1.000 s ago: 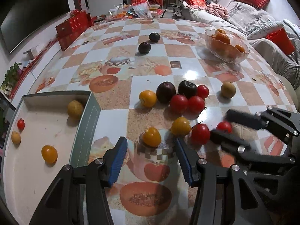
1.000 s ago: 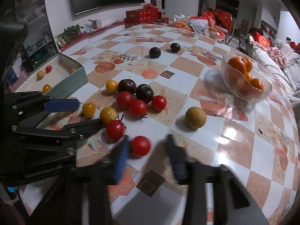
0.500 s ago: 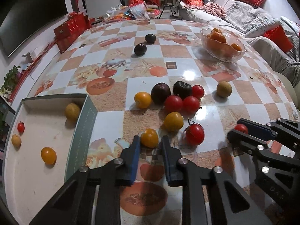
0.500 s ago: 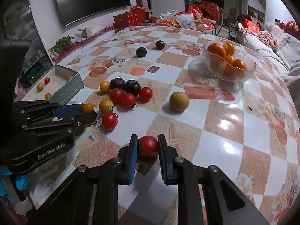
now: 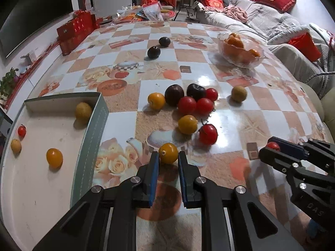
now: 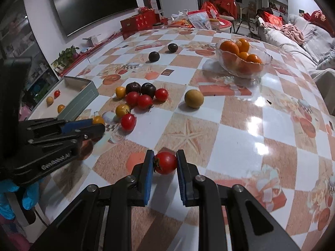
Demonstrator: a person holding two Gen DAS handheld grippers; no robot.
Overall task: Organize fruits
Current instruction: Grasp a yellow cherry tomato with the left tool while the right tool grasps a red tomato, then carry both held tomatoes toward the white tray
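My left gripper (image 5: 168, 156) is shut on a yellow tomato (image 5: 168, 153), with its blue pads against both sides. My right gripper (image 6: 164, 160) is shut on a red tomato (image 6: 165, 162) just above the table. A cluster of red, yellow and dark fruits (image 5: 189, 102) lies mid-table; one red tomato with a stem (image 5: 208, 134) sits nearest. The grey-edged box (image 5: 94, 129) at the left holds several small fruits. In the left wrist view the right gripper (image 5: 272, 148) shows at the right with the red tomato (image 5: 272, 145) in it.
A glass bowl of oranges (image 6: 244, 62) stands at the back right. Two dark plums (image 5: 153, 52) lie farther back. A brownish round fruit (image 6: 194, 98) sits alone right of the cluster. Red boxes (image 5: 77, 29) line the far left edge; a sofa (image 5: 272, 21) is beyond.
My left gripper's jaws closed from wide apart onto the yellow tomato. My right gripper closed on the red tomato and drew it away to the right of the cluster.
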